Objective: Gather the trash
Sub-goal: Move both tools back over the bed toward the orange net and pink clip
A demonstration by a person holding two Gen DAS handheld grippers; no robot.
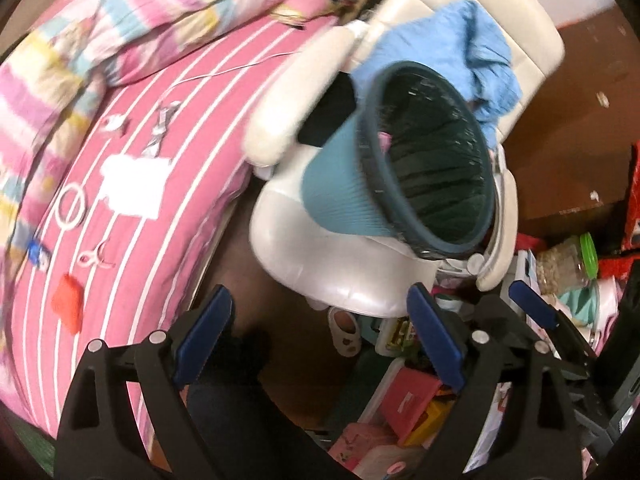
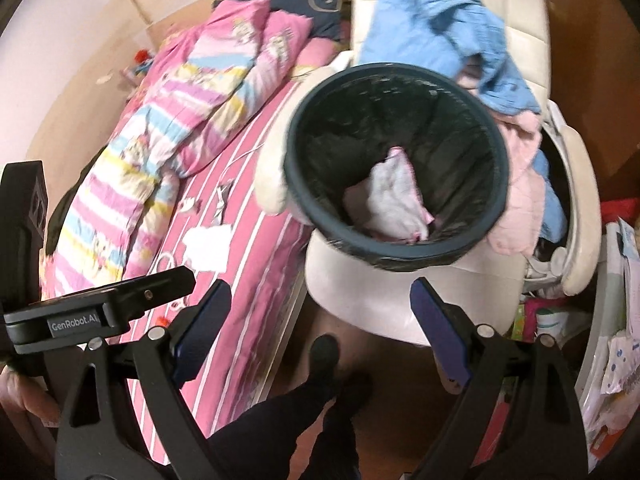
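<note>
Between the bed (image 2: pixel 256 248) and white chair (image 2: pixel 360 304), bare floor (image 2: pixel 304 320) is lying; both the left gripper (image 1: pixel 320 344) and right gripper (image 2: pixel 320 332) are gaping wide, empty, beneath the bin (image 2: pixel 394 160).

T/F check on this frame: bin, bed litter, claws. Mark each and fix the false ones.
1. The trash bin stands on the seat of the white chair. True.
2. The bin is empty. False: a crumpled white and pink piece lies at the bottom of its black liner.
3. Litter lies on the pink striped bed, including a white sheet and a red piece. True.
4. The left claw holds the red piece. False: its jaws are open with nothing between them, and the red piece lies on the bed.
5. The right claw is shut on a wrapper. False: it is open and empty.
6. A blue cloth is draped over the chair's back. True.
</note>
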